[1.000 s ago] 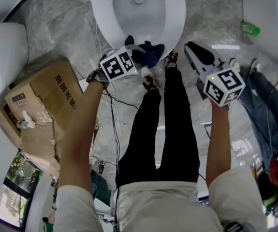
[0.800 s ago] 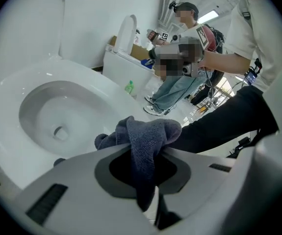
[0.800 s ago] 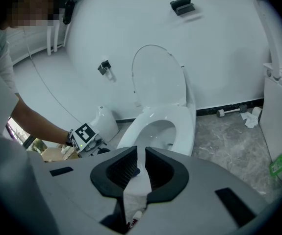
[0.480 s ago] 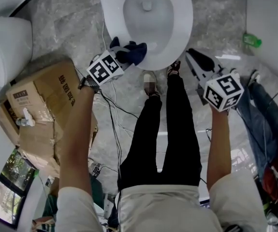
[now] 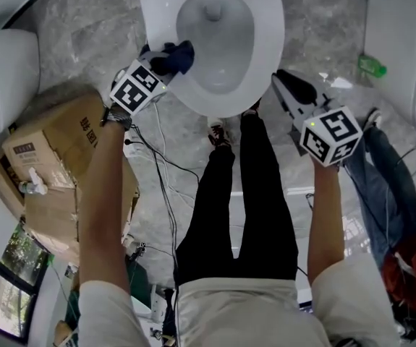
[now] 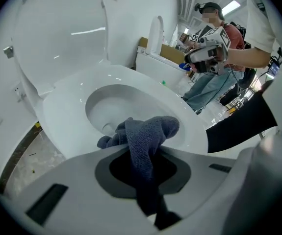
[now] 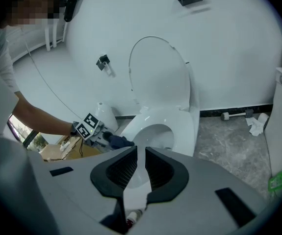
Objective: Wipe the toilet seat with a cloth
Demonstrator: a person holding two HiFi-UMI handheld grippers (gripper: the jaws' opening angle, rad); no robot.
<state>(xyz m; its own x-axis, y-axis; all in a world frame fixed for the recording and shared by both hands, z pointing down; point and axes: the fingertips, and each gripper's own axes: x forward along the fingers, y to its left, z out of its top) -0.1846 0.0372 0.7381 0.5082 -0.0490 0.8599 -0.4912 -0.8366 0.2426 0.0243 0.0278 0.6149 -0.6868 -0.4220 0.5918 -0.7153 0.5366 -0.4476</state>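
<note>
The white toilet seat [image 5: 267, 42] lies at the top of the head view with its lid [image 6: 57, 33] raised. A dark blue cloth [image 5: 175, 53] rests on the seat's left rim, and my left gripper [image 5: 160, 63] is shut on it. From the left gripper view the cloth [image 6: 150, 129] bunches out of the jaws over the seat [image 6: 67, 106]. My right gripper [image 5: 289, 85] hovers to the right of the bowl, off the seat. Its jaws [image 7: 140, 151] stand a narrow gap apart with nothing between them.
Cardboard boxes [image 5: 48, 157] stand on the floor at the left, next to another white fixture [image 5: 1, 63]. Cables [image 5: 160, 172] trail beside my legs. A green bottle [image 5: 367, 65] and a second person in jeans [image 5: 396, 186] are at the right. Crumpled tissue [image 7: 256, 124] lies by the wall.
My left gripper has carried the cloth from the seat's front rim round to its left side. The right gripper has shifted only slightly.
</note>
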